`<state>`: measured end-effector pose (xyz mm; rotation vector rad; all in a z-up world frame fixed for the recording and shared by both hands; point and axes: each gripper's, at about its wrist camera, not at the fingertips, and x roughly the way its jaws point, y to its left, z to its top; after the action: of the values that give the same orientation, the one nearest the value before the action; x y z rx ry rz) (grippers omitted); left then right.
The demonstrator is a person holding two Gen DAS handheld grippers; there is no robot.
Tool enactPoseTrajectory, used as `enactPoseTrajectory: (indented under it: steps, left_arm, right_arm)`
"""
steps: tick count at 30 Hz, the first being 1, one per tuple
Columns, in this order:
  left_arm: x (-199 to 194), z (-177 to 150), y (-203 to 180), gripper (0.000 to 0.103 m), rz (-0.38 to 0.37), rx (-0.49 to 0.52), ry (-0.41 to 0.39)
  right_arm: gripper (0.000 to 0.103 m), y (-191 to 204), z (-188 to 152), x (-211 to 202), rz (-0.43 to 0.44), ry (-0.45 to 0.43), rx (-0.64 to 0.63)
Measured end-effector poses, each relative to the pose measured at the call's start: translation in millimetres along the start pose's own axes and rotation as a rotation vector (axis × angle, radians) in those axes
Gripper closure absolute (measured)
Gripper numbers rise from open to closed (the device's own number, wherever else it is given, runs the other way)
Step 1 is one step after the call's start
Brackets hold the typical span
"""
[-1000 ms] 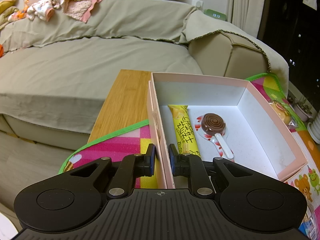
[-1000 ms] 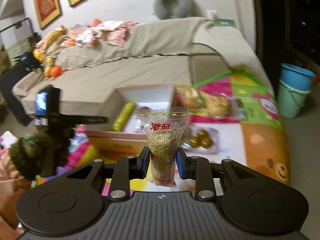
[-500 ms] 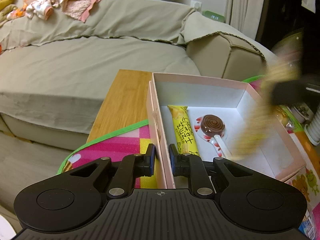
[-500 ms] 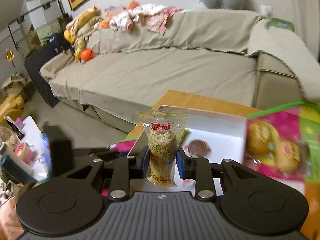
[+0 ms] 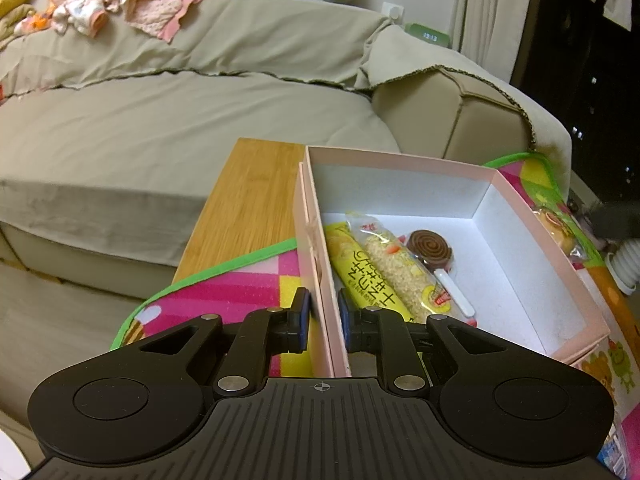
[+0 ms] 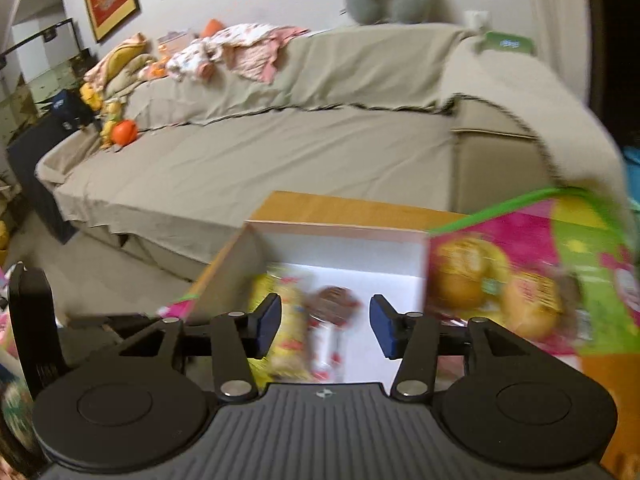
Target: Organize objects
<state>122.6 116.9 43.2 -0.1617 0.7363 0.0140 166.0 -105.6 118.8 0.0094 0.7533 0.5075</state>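
A pink box with a white inside sits on the colourful mat. My left gripper is shut on the box's left wall. Inside lie a yellow snack stick, a clear bag of puffed grain and a brown spiral lollipop. My right gripper is open and empty above the box, with the grain bag blurred below its fingers. Wrapped buns lie on the mat to the right of the box.
A beige sofa runs behind the wooden table, with clothes on its back. A colourful play mat covers the table. A wrapped bun lies right of the box. A white ribbed object stands at the right edge.
My right gripper carried the grain bag over the box, opened and let it go; the bag now lies in the box beside the yellow stick. The left gripper has stayed put.
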Motion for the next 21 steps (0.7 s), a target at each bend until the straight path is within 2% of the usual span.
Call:
enactPoseTrajectory:
  steps: [5, 10, 13, 18, 21]
  left_arm:
    - [0.3, -0.1, -0.1, 0.086, 0.005, -0.002, 0.001]
    - [0.6, -0.6, -0.5, 0.086, 0.01, -0.005, 0.001]
    - [0.7, -0.1, -1.6, 0.086, 0.015, -0.002, 0.005]
    - [3.0, -1.7, -2.4, 0.087, 0.021, 0.0, 0.021]
    - [4.4, -4.2, -2.5, 0.087, 0.024, -0.002, 0.033]
  right_arm:
    - [0.046, -23.1, -39.4, -38.7, -0.11, -0.041, -0.013]
    - [0.039, -35.9, -86.4, -61.6, -0.184, 0.001, -0.015]
    - [0.034, -41.1, -112.7, -66.2, -0.201, 0.038, 0.015]
    - [0.034, -43.6, -161.0, -62.0, -0.208, 0.103, 0.091]
    - [0.034, -37.0, -172.0, -53.2, -0.217, 0.111, 0.087]
